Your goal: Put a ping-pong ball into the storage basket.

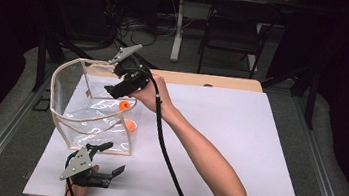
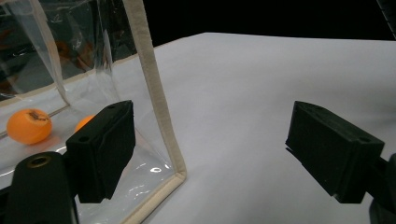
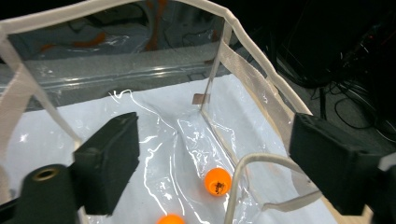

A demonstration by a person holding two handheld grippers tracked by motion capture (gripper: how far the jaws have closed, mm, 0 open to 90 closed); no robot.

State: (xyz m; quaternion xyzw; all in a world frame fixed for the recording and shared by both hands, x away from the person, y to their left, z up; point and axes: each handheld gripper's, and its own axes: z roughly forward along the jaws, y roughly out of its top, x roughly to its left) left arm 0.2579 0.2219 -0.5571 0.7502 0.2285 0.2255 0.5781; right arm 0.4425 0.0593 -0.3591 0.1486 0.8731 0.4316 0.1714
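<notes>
A clear plastic bag with beige trim stands open-topped on the left of the white board. Two orange balls lie inside it. My right gripper hovers over the bag's mouth, open and empty; the right gripper view looks down past the bag's rim at one ball and a second ball at the bottom edge. My left gripper sits low by the bag's near corner, open, with the corner seam between its jaws. A ball shows through the bag wall.
The white board covers most of the table, with bare room to the right of my forearm. The right gripper's black cable trails back along that arm. Behind the table stand a dark chair and a white table leg.
</notes>
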